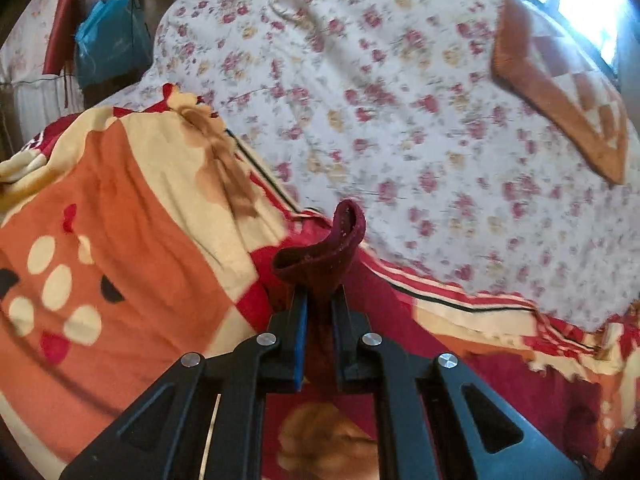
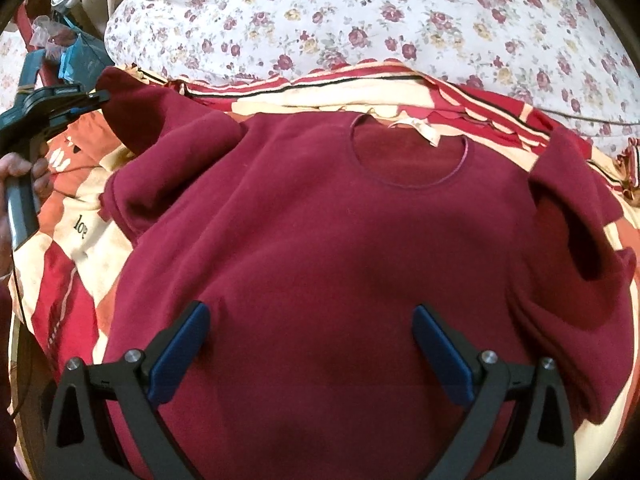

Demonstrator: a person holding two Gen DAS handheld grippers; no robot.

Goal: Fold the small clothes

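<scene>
Left gripper (image 1: 320,300) pinches the sleeve cuff (image 1: 320,252) of the maroon top (image 2: 320,240), lifted off the blanket (image 2: 80,248) at the garment's left edge. Its body lies toward the right gripper (image 2: 310,344), spread wide above the chest, so the sleeve should fold across that way.

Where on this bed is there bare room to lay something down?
The white flowered quilt beyond the striped blanket edge lies bare. So does the orange patterned blanket left of the maroon sweater. The middle is crowded: the sweater covers it, its left sleeve pinched in the left gripper.
</scene>
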